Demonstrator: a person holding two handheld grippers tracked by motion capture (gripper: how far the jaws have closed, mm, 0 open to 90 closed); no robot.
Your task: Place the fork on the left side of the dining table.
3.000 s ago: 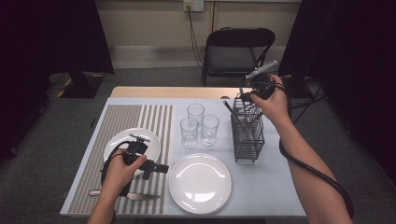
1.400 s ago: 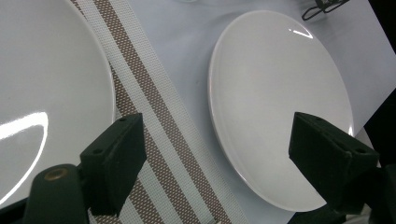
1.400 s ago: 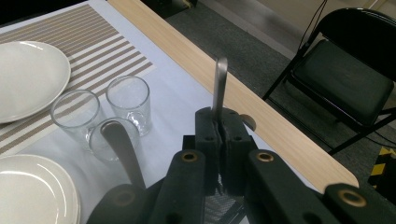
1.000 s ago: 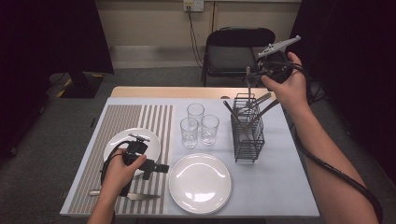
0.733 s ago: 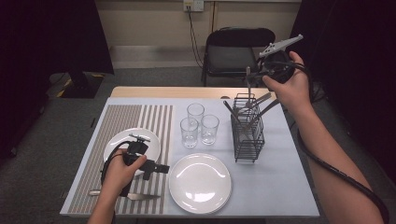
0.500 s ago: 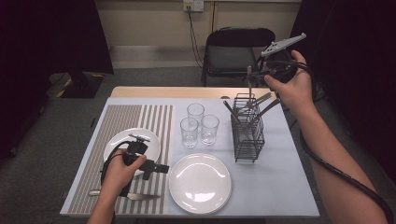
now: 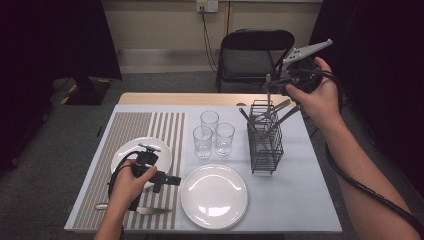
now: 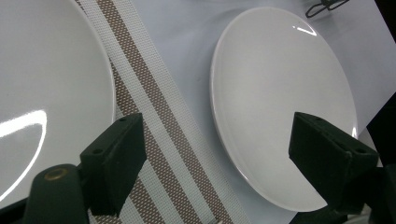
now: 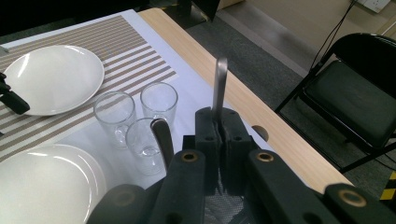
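Up above the wire cutlery rack [image 7: 265,142], the right tool [image 7: 280,82] is clamped on a metal utensil handle [image 9: 219,86], lifted clear of the rack's other cutlery. Low over the striped placemat [image 7: 125,130], the left tool [image 7: 167,180] rests with jaws apart between two white plates [image 8: 280,102], beside three glasses [image 7: 212,132].
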